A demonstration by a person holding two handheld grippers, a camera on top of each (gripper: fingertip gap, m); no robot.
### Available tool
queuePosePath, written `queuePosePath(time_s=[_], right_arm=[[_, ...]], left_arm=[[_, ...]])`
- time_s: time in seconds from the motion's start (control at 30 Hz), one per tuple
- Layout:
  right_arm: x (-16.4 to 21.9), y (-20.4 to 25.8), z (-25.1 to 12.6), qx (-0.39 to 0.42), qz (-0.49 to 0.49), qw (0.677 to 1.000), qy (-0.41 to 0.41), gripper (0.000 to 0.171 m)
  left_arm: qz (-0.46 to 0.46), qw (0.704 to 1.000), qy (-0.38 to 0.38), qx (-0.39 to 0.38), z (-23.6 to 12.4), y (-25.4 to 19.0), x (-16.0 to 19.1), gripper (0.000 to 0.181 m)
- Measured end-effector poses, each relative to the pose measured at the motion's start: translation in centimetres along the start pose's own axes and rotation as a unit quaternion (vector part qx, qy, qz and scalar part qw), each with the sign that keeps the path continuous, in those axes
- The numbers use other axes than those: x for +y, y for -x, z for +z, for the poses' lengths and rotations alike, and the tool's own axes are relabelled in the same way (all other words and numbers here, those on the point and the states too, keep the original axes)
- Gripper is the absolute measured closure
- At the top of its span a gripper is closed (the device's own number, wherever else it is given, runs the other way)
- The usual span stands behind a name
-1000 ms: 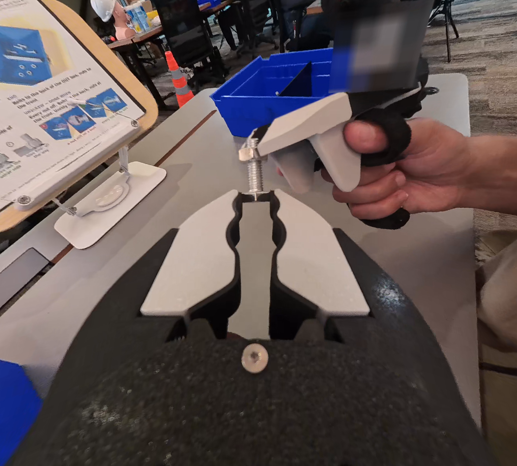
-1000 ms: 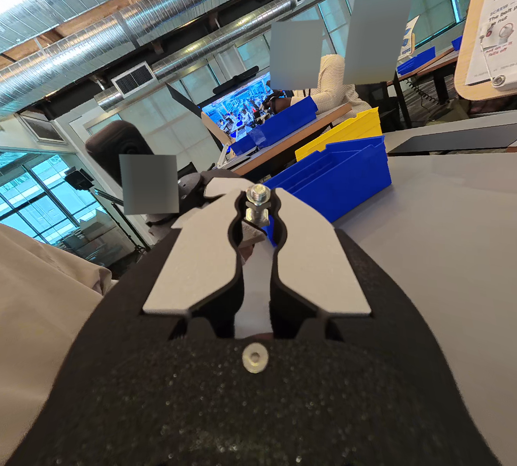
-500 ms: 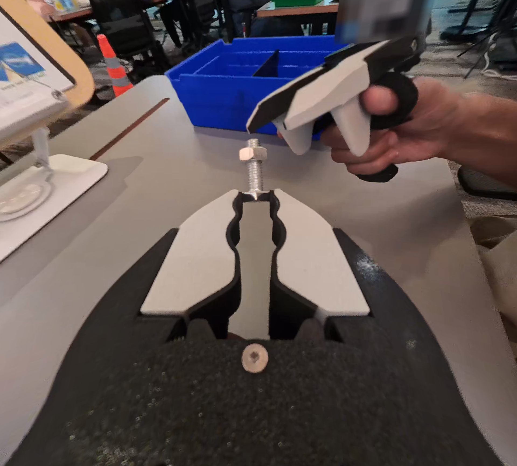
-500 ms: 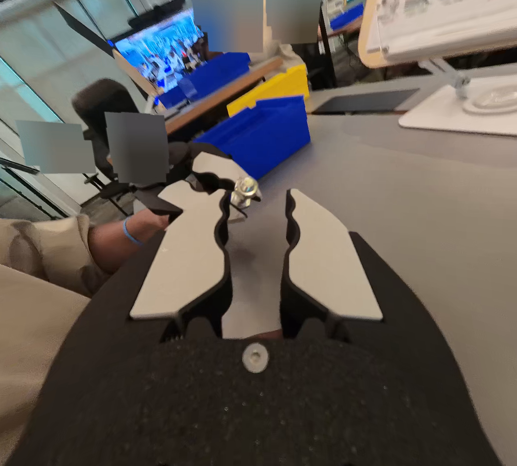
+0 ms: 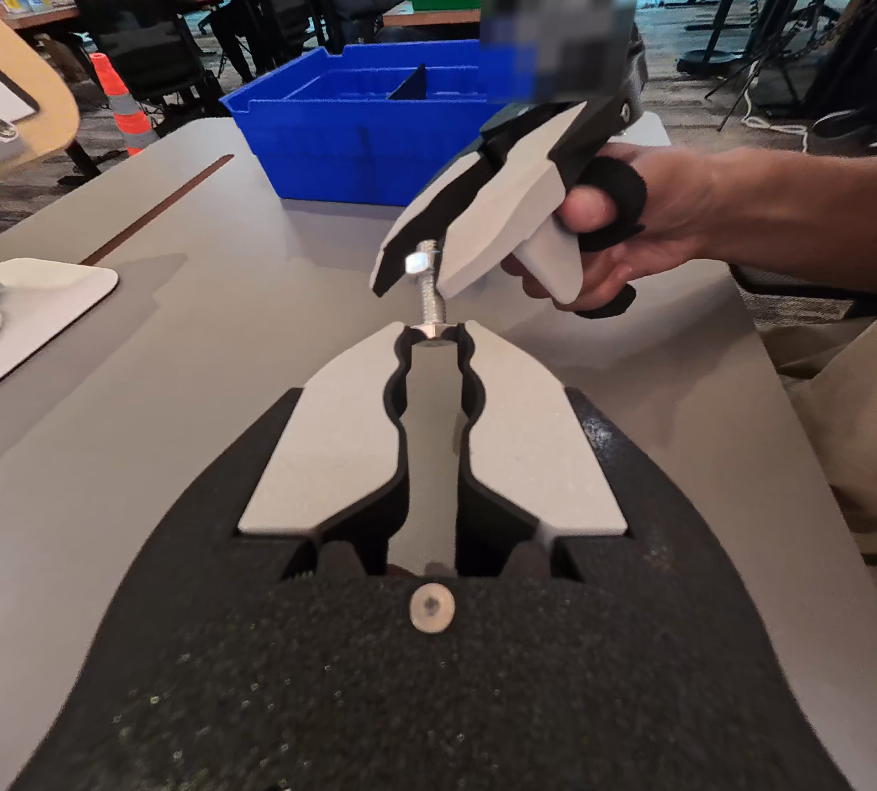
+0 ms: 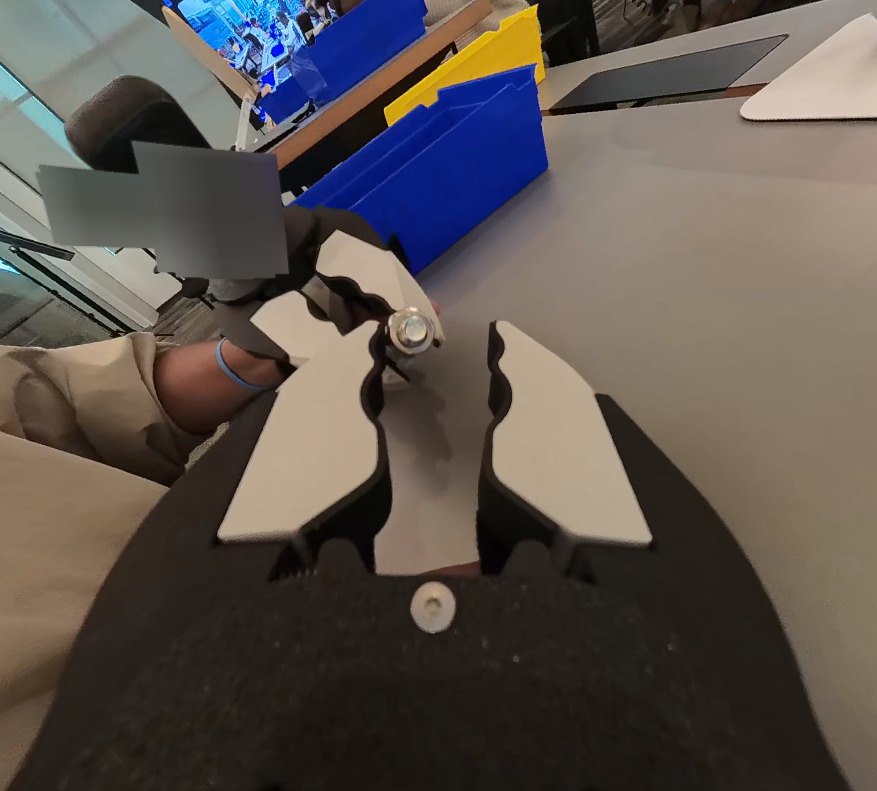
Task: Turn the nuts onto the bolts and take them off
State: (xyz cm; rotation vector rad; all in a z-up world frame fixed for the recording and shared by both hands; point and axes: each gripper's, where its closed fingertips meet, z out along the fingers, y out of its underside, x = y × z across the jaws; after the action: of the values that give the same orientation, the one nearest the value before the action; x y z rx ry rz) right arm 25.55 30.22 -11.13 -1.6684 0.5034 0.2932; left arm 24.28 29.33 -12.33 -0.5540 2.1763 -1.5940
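One hex nut (image 5: 418, 264) on threaded steel bolt (image 5: 433, 303).

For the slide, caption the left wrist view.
Left gripper holds a bolt upright by its head while the open right gripper straddles its nut.

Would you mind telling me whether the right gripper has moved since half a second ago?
Yes. The right gripper has come down, open, around the steel nut, lower against the blue bin.
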Motion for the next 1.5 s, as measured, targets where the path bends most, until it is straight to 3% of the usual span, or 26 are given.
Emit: queuePosePath(time_s=[0.23,0.57,0.67,0.77,0.93,1.07,1.23,1.33,1.5], right_arm=[[0.7,-0.7,-0.6,0.015,-0.019,1.0,0.016,0.134],[-0.4,2.4,0.1,-0.085,-0.082,0.992,0.03,0.13],[-0.1,2.9,-0.1,-0.111,-0.093,0.989,0.03,0.121],[-1.5,4.5,-1.3,-0.152,-0.106,0.982,-0.016,0.13],[-0.2,2.0,-1.1,-0.102,-0.108,0.988,0.033,0.124],[1.7,2.4,-0.3,-0.123,-0.093,0.985,0.08,0.12],[1.1,3.7,-0.1,-0.129,-0.12,0.982,0.062,0.116],[-0.1,4.2,-0.7,-0.132,-0.142,0.981,0.03,0.123],[0.8,2.2,-1.2,-0.1,-0.122,0.985,0.068,0.122]], left_arm=[[-0.021,0.999,-0.041,0.016,-1.3,-0.1,-1.8,0.164],[0.015,1.0,-0.002,0.003,-0.6,-0.1,-0.2,0.164],[0.015,1.0,0.003,0.01,-0.5,-0.2,0.1,0.164],[0.025,0.999,0.02,0.0,-0.3,-0.1,0.7,0.164],[0.031,0.999,0.009,0.006,-0.4,-0.5,0.2,0.164],[0.03,0.999,-0.005,0.012,-0.8,-0.7,-0.5,0.164],[0.029,0.999,0.006,0.02,-0.7,-0.9,-0.1,0.164],[0.046,0.999,0.026,0.01,-0.3,-1.0,0.5,0.164],[0.038,0.999,0.011,0.012,-0.5,-0.9,0.0,0.164]])
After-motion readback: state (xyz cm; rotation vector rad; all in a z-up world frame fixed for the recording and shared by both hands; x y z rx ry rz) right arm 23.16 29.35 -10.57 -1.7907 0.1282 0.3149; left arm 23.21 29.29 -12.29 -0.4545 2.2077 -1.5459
